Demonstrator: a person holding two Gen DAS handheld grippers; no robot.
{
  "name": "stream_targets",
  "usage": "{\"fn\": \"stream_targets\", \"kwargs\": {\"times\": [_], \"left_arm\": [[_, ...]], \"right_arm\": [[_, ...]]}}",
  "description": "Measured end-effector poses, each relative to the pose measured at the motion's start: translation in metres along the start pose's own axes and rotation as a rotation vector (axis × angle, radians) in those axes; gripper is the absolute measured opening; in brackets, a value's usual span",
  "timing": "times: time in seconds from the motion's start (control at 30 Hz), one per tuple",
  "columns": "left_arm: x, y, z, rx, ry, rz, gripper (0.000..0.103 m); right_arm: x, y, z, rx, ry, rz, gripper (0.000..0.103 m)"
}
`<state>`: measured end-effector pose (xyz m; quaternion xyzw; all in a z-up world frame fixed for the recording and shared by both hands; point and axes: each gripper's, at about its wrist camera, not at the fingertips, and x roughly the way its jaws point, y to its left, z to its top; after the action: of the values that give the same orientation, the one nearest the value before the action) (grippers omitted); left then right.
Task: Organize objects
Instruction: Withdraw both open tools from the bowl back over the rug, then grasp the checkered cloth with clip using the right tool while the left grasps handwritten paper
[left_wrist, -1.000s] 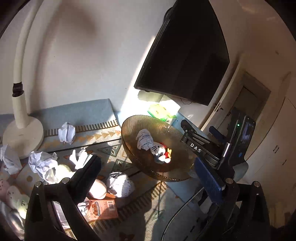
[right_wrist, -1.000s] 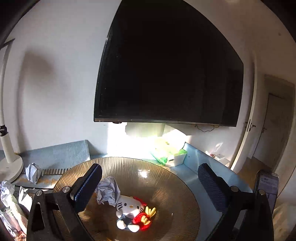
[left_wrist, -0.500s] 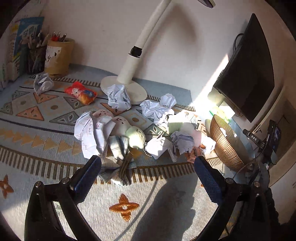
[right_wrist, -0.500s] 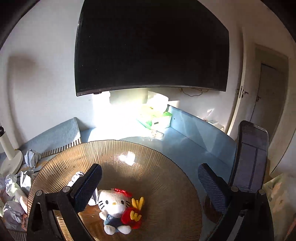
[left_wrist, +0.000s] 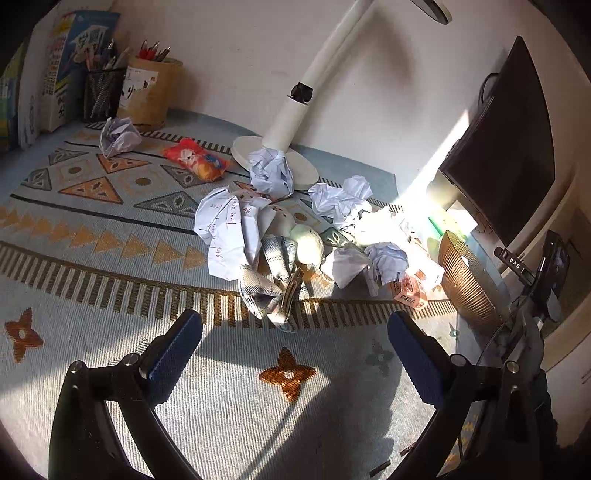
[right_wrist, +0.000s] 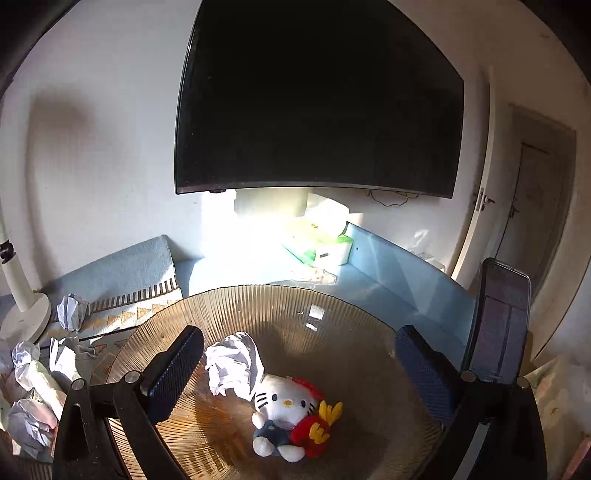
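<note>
Left gripper (left_wrist: 293, 328): jaws spread wide, nothing between them, held above the patterned rug (left_wrist: 92, 236), nearer the camera than the clutter heap. Right gripper (right_wrist: 299, 354): jaws likewise wide apart and empty, poised over the ribbed amber bowl (right_wrist: 332, 306). Bowl contents: one crumpled paper ball (right_wrist: 232, 363) towards the bowl's left side, and a white cat plush toy (right_wrist: 282, 413) holding red and yellow fries, lying just right of that ball near the bowl's middle. Clutter heap, left of the bowl on the rug: written-on crumpled sheets (left_wrist: 225, 232), a pale green plush head (left_wrist: 307, 243) with plaid fabric (left_wrist: 269, 288) beneath it, further paper balls (left_wrist: 384, 258), and a small pink carton (left_wrist: 408, 293) closest to the bowl. Behind the heap, away from the bowl: white lamp base (left_wrist: 275, 162) with a paper wad (left_wrist: 271, 175) resting against it, a red snack packet (left_wrist: 195, 162), a lone paper ball (left_wrist: 118, 134). At the far corner from the bowl: mesh pen holder (left_wrist: 101, 94) and tan pen cup (left_wrist: 147, 92). Beyond the bowl: tissue box (right_wrist: 323, 240) below a dark wall screen (right_wrist: 317, 99). Just right of the bowl: a phone (right_wrist: 498, 325) standing upright.
</note>
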<state>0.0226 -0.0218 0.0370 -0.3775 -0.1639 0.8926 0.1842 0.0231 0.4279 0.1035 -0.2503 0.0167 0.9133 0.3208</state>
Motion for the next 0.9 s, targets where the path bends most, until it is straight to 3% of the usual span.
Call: {"fn": "stream_targets", "kwargs": {"times": [0.07,0.13,0.17,0.23,0.4,0.47,0.53,0.63,0.7,0.83,0.9], "left_arm": [[-0.004,0.001,-0.001,0.013,-0.01,0.021,0.101],[-0.007,0.0,0.0,0.03,-0.018,0.042,0.101],[-0.009,-0.001,-0.001,0.041,-0.022,0.049,0.101],[-0.012,-0.002,0.001,0.053,-0.032,0.061,0.101],[-0.019,0.008,0.024,0.025,-0.053,0.046,0.101],[-0.015,0.013,0.044,0.038,-0.045,0.094,0.101],[-0.008,0.017,0.063,0.071,-0.032,0.085,0.101],[0.027,0.032,0.084,0.057,0.106,-0.017,0.101],[0.055,0.046,0.088,0.003,0.178,-0.04,0.101],[0.083,0.062,0.076,-0.056,0.237,-0.128,0.099],[0.079,0.061,0.072,-0.043,0.215,-0.131,0.099]], "right_arm": [[-0.024,0.004,-0.003,-0.011,-0.036,-0.029,0.103],[-0.057,0.018,-0.009,-0.032,-0.083,0.0,0.103],[-0.072,0.028,-0.014,-0.04,-0.09,0.063,0.103],[-0.094,0.056,-0.029,-0.076,-0.061,0.27,0.103],[-0.113,0.151,-0.074,-0.203,0.124,0.692,0.101],[-0.116,0.181,-0.083,-0.21,0.186,0.796,0.076],[-0.115,0.21,-0.092,-0.22,0.257,0.894,0.072],[-0.108,0.256,-0.115,-0.269,0.373,0.971,0.072],[-0.102,0.279,-0.133,-0.257,0.449,0.984,0.072],[-0.092,0.294,-0.141,-0.242,0.489,0.949,0.072],[-0.091,0.297,-0.14,-0.241,0.49,0.944,0.072]]}}
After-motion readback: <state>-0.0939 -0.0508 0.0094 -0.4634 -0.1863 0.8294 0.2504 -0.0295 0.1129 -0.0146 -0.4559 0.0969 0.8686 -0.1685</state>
